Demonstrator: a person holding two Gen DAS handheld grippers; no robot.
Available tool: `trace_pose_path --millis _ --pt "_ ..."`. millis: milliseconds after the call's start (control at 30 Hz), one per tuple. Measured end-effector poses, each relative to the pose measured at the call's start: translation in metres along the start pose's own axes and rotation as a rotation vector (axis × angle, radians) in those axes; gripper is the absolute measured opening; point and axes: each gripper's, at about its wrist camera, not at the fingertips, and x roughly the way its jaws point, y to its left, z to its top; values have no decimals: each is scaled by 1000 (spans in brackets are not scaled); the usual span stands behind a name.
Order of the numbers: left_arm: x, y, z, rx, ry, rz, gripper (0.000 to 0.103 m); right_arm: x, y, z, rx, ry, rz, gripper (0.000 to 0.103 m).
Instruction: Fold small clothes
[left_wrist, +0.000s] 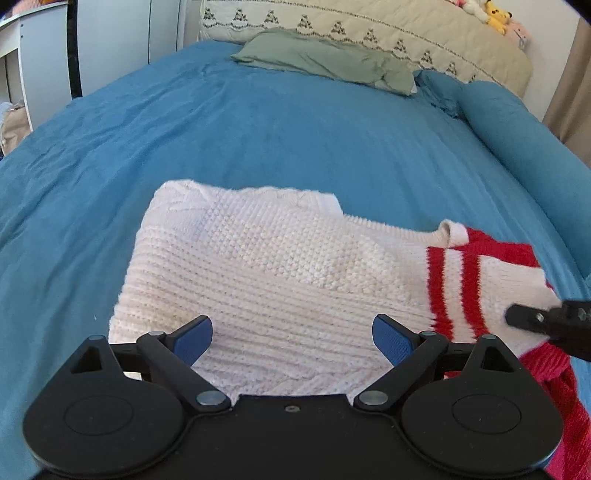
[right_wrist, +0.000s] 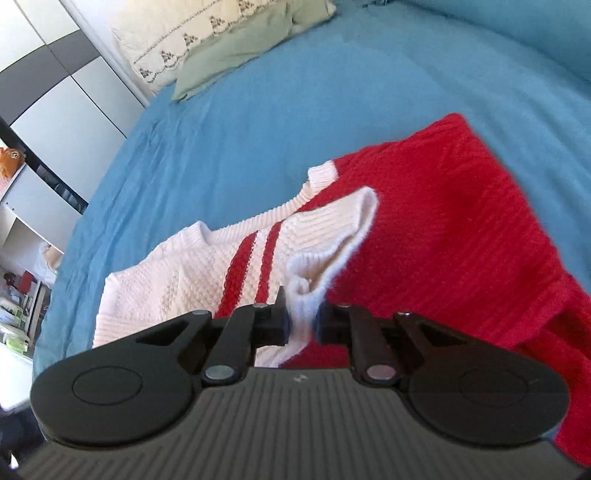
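Note:
A small knitted sweater (left_wrist: 280, 273), white with red stripes and a red half (right_wrist: 461, 229), lies on the blue bed cover. My left gripper (left_wrist: 291, 336) is open and empty, its blue pads (left_wrist: 194, 338) hovering over the white part near its front edge. My right gripper (right_wrist: 303, 321) is shut on the white cuff of the striped sleeve (right_wrist: 325, 243) and holds it lifted over the red part. The right gripper also shows at the right edge of the left wrist view (left_wrist: 550, 321), against the striped sleeve.
The blue bed cover (left_wrist: 277, 129) spreads all around the sweater. A green pillow (left_wrist: 325, 59) and a cream quilted one (left_wrist: 369, 29) lie at the head. A rolled blue bolster (left_wrist: 517, 133) runs along the right. White cabinets (right_wrist: 55, 99) stand to the left.

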Motion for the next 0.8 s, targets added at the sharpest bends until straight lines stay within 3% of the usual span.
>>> trace_pose_path --millis 100,233,300,367,433,500,600,700,800 --pt "16 4 -7 -7 64 7 96 6 -6 -17 1 30 -21 27" --pt "27 11 -15 -9 91 -6 96 19 -12 -29 -71 10 -28 28" --pt "24 11 -13 -2 96 -6 96 15 -11 -28 -97 4 -23 41" --pt "13 10 -7 -7 86 -20 96 0 -7 -23 -133 -21 -61 75" --pt "0 7 1 -10 65 -42 96 -25 4 -17 -210 -96 -134 87" --pt "-6 2 10 3 65 -52 96 -44 17 -12 -308 -164 -135 91" --pt "-1 -6 27 35 81 -44 96 -44 42 -2 -464 -185 -80 95" --pt "11 -11 38 55 97 -54 96 -18 53 0 -591 -116 -16 95" --pt "24 -13 36 85 115 -57 96 11 41 -8 -678 -62 -21 92"
